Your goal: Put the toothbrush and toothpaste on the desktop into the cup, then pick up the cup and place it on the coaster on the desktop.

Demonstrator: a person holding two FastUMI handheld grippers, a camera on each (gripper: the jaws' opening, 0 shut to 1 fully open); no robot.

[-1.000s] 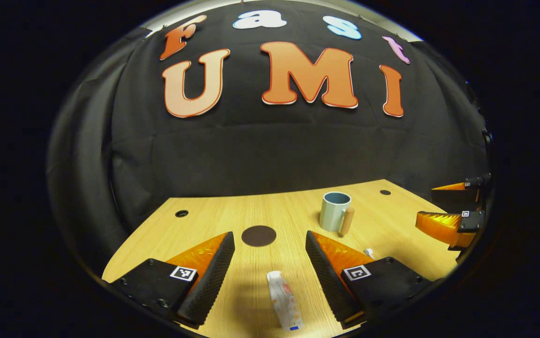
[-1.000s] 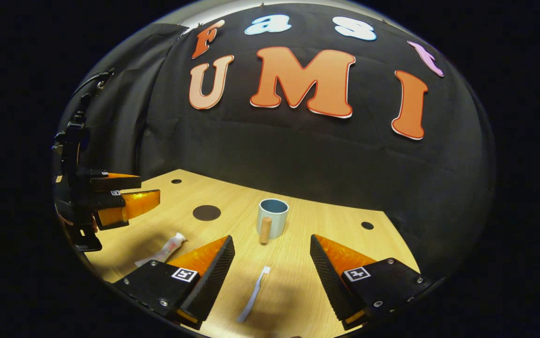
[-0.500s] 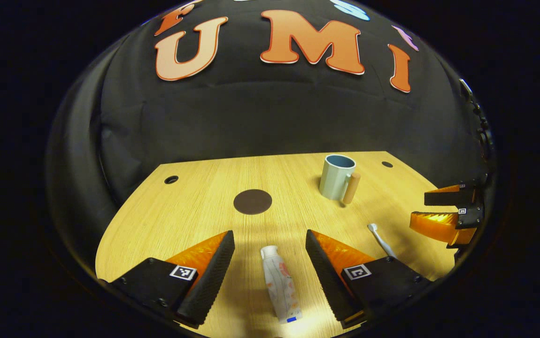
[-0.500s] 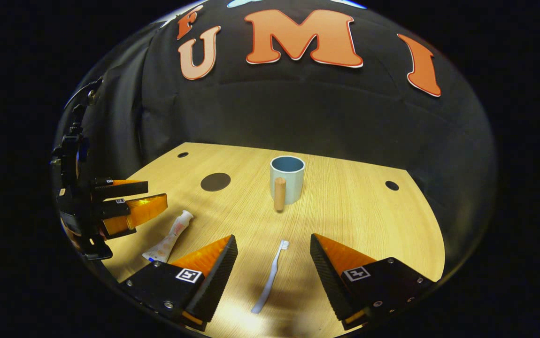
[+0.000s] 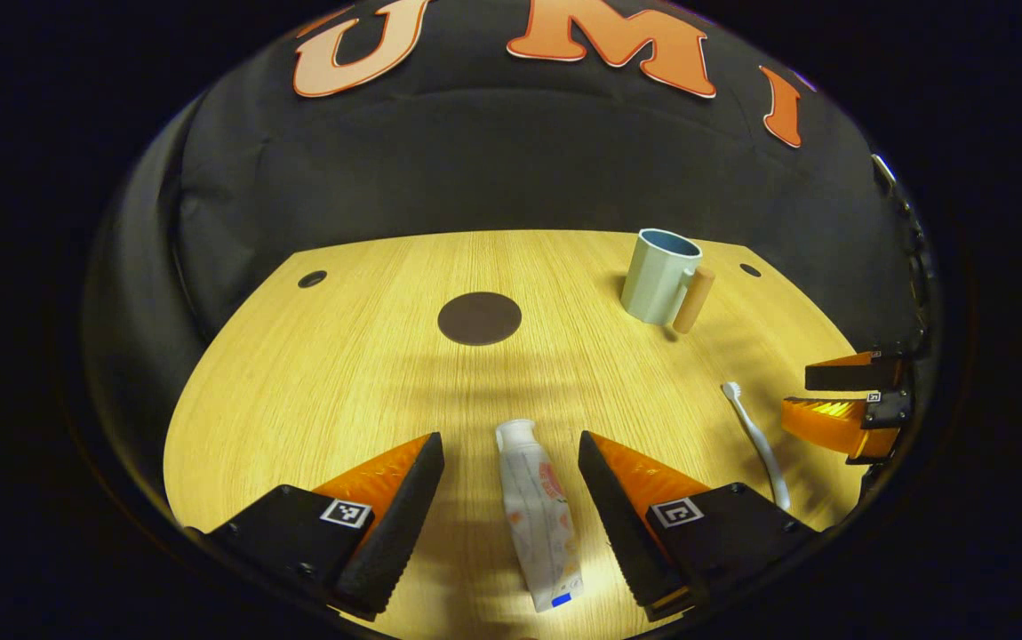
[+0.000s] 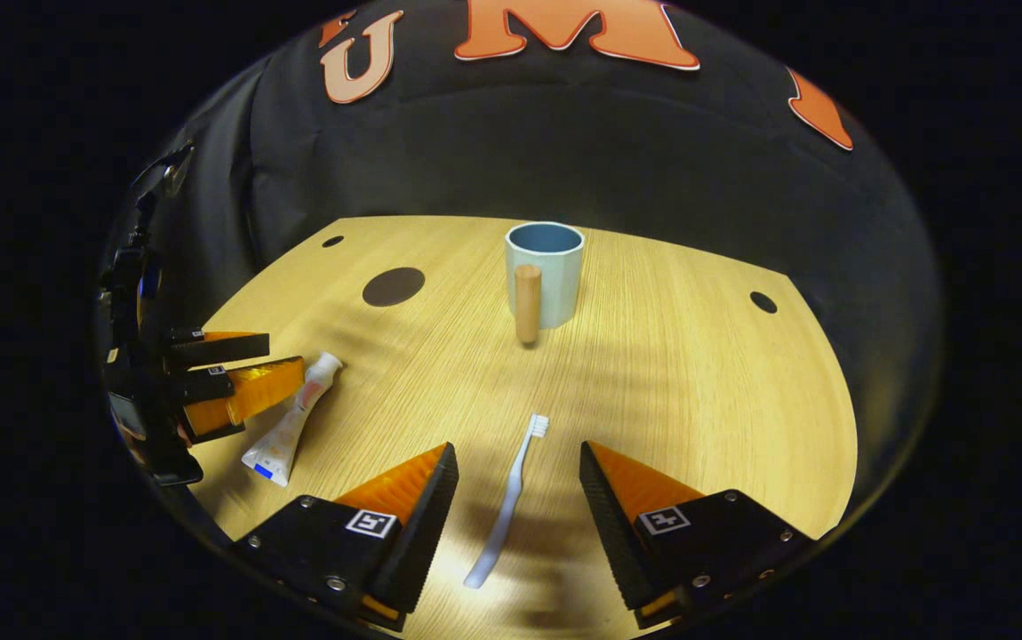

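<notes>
A white toothpaste tube (image 5: pixel 536 511) lies flat on the wooden desk between the fingers of my open left gripper (image 5: pixel 511 476), cap pointing away. In the right gripper view a pale toothbrush (image 6: pixel 506 511) lies between the fingers of my open right gripper (image 6: pixel 518 484), bristles pointing away. The pale blue cup (image 6: pixel 545 271) with a wooden handle stands upright beyond it. The cup (image 5: pixel 660 276) appears at the far right in the left gripper view, with the toothbrush (image 5: pixel 755 440) nearer. The dark round coaster (image 5: pixel 479 318) lies past the tube; the coaster (image 6: pixel 393 286) is left of the cup. Neither gripper touches anything.
The wooden desk (image 5: pixel 342 382) has small round holes near its back corners (image 5: pixel 312 279) (image 6: pixel 763 302). The black cloth wall stands close behind the desk. The other gripper (image 5: pixel 844 404) sits at the right desk edge; the left gripper (image 6: pixel 227 382) hovers beside the tube (image 6: pixel 289 427).
Both grippers have tilted down and come lower toward the desk. The tube now lies farther in between the left fingers, the toothbrush farther in between the right fingers. Both stay open.
</notes>
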